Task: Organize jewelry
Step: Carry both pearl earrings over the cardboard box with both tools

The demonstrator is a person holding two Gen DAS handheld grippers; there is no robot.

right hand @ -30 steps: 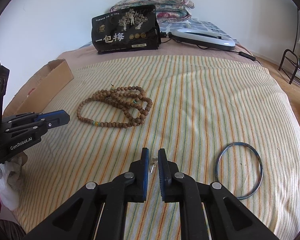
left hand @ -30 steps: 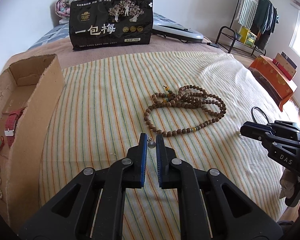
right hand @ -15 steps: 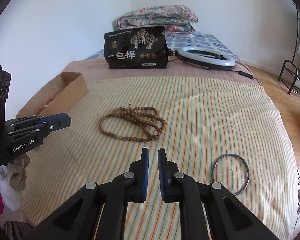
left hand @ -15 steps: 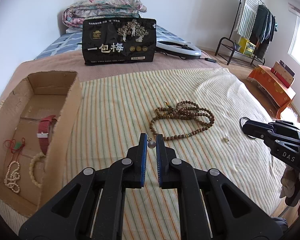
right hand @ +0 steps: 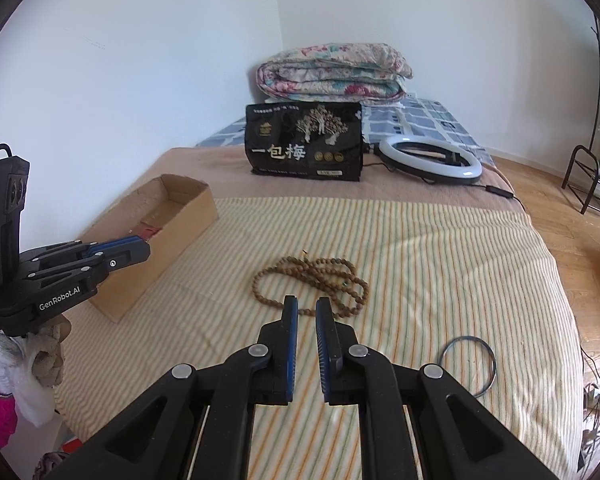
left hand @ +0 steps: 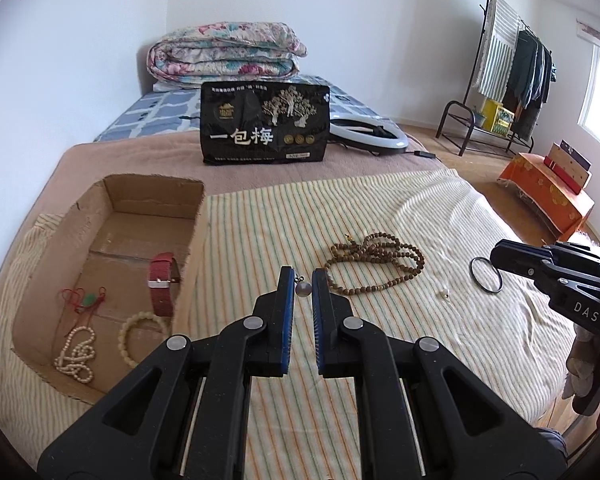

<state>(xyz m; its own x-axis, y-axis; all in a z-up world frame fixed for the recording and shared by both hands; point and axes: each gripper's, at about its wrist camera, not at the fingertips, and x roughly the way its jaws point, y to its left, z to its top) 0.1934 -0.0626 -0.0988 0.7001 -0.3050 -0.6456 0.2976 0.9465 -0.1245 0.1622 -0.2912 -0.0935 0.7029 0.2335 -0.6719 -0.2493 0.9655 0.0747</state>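
Two grippers' jaws, left [left hand: 303, 280] pinching earring [left hand: 303, 289], right [right hand: 306, 307] empty, striped bedspread [left hand: 380, 208].

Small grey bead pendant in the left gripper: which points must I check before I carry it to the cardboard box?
1. Small grey bead pendant sits between the tips of the left gripper: ok.
2. Firmness of that grip: cannot tell.
3. Open brown cardboard box, top uncovered: ok.
4. Bare floor in box behind red strap watch: ok.
5. Right gripper empty, away from box: ok.

Black bag [left hand: 265, 125]: "一包梅"; left claw [right hand: 120, 254]: "GenRobot.AI"; right claw [left hand: 516, 258]: "DAS".
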